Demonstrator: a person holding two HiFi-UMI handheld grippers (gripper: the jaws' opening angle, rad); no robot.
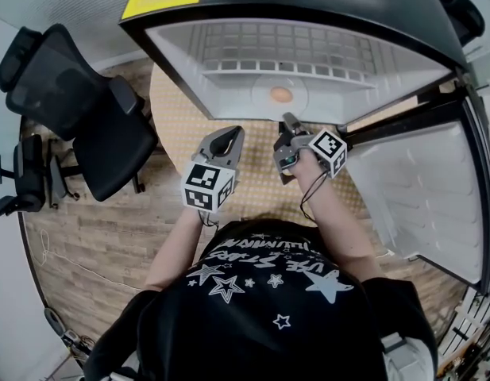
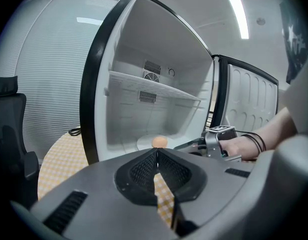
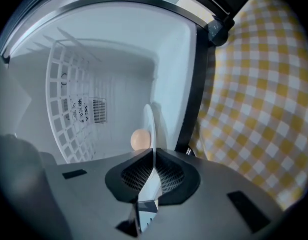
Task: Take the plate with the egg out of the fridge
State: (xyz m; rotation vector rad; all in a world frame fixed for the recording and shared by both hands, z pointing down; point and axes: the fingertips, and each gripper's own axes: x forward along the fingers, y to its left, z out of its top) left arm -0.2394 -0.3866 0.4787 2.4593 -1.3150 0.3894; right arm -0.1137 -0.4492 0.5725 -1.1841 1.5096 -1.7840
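Note:
A white plate [image 1: 262, 94] with a brown egg [image 1: 281, 94] on it lies on the floor of the open fridge [image 1: 229, 46]. My right gripper [image 1: 290, 122] reaches into the fridge's front and is shut on the plate's near rim. In the right gripper view the plate [image 3: 150, 121] runs edge-on between the jaws of the right gripper [image 3: 154, 151], with the egg [image 3: 140, 139] just beyond. My left gripper [image 1: 229, 138] hovers outside the fridge, shut and holding nothing. The left gripper [image 2: 156, 152] looks toward the egg [image 2: 159, 142] and the right gripper [image 2: 213, 140].
The fridge door [image 1: 435, 205] stands open on the right. A wire shelf [image 1: 276, 54] sits above the plate. The fridge rests on a table with a yellow checked cloth [image 1: 177, 129]. A black office chair [image 1: 78, 109] stands to the left.

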